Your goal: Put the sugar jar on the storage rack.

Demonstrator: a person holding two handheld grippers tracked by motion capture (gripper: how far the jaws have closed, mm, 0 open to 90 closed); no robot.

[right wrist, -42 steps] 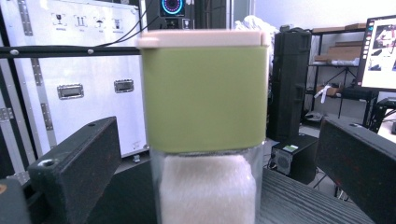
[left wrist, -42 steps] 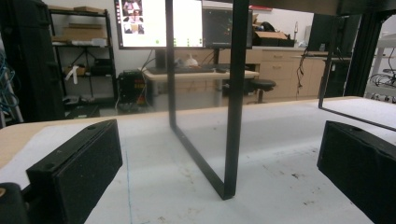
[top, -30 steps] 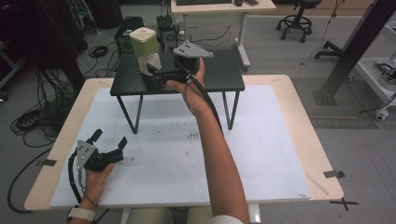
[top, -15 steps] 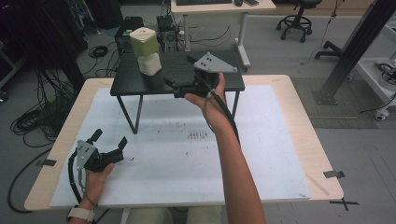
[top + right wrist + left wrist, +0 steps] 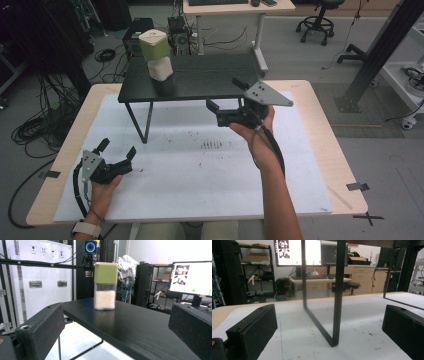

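A clear jar (image 5: pixel 156 55) with a green lid and white grains inside stands upright on the left part of a low black table (image 5: pixel 210 75). My right gripper (image 5: pixel 226 95) hovers at that table's front right edge, open and holding nothing, well apart from the jar. In the right gripper view the jar (image 5: pixel 105 286) stands ahead on the black tabletop (image 5: pixel 135 330), between the spread jaws of the right gripper (image 5: pixel 117 315). My left gripper (image 5: pixel 117 149) rests open on the white mat at the front left. In its own view the left gripper (image 5: pixel 329 317) faces a black table leg (image 5: pixel 337 302).
A white mat (image 5: pixel 200 170) covers the wooden table (image 5: pixel 340 165), with dark specks near its middle. The black table's legs (image 5: pixel 142 120) stand on the mat's far part. Beyond the table are a desk (image 5: pixel 235 10), cables on the floor and an office chair (image 5: pixel 320 15).
My right gripper has drawn back from beside the jar, moving right and toward the person. The jar stays upright on the black table. The left gripper has not moved.
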